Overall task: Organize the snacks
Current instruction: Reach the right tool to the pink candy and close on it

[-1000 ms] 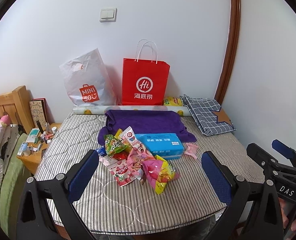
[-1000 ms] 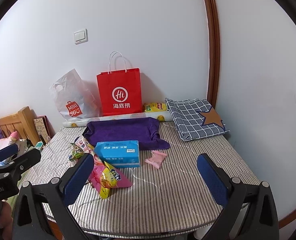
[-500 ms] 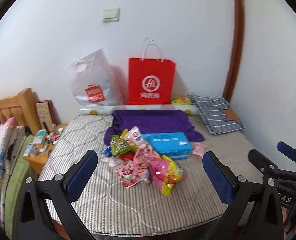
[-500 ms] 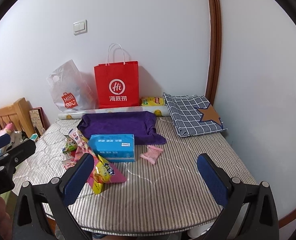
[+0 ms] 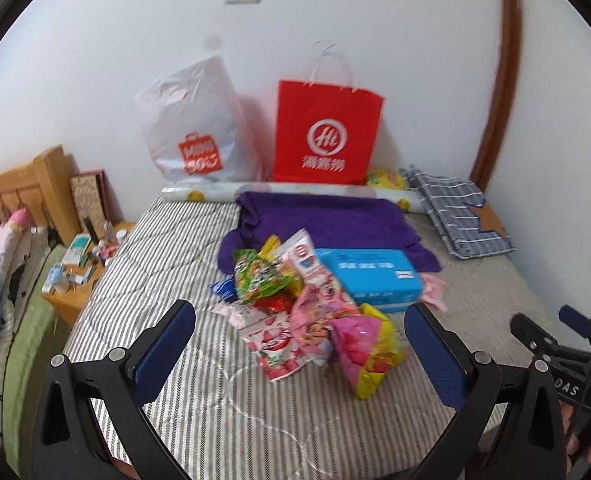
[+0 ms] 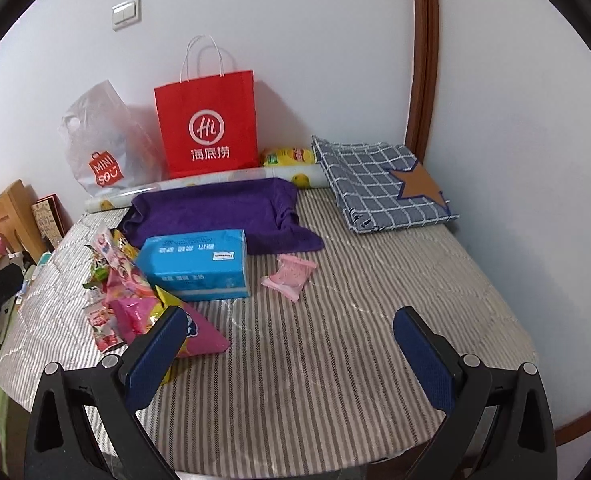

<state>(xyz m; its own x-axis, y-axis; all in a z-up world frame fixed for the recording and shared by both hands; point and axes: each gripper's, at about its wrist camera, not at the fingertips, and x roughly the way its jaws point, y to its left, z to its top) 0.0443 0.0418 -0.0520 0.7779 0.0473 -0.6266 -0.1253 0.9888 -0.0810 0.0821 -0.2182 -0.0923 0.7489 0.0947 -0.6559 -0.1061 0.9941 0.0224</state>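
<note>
A pile of colourful snack packets point(image 5: 303, 308) lies in the middle of the striped table point(image 5: 167, 264); it also shows in the right wrist view point(image 6: 127, 292). A blue tissue pack point(image 5: 371, 276) point(image 6: 199, 262) lies beside it. A small pink wrapped snack point(image 6: 291, 274) lies alone to the right of the tissue pack. My left gripper point(image 5: 299, 332) is open and empty, just in front of the pile. My right gripper point(image 6: 291, 336) is open and empty, above the table's near part.
A red paper bag point(image 6: 207, 124) and a white plastic bag point(image 6: 103, 148) stand against the back wall. A purple towel point(image 6: 223, 208), a checked cloth point(image 6: 379, 184), a yellow packet point(image 6: 291, 156) and a printed roll point(image 5: 215, 194) lie at the back. A bedside stand point(image 5: 83, 264) is left.
Both grippers have moved forward toward the table, so the snack pile and tissue pack look larger and nearer. Both stay open; nothing on the table has moved.
</note>
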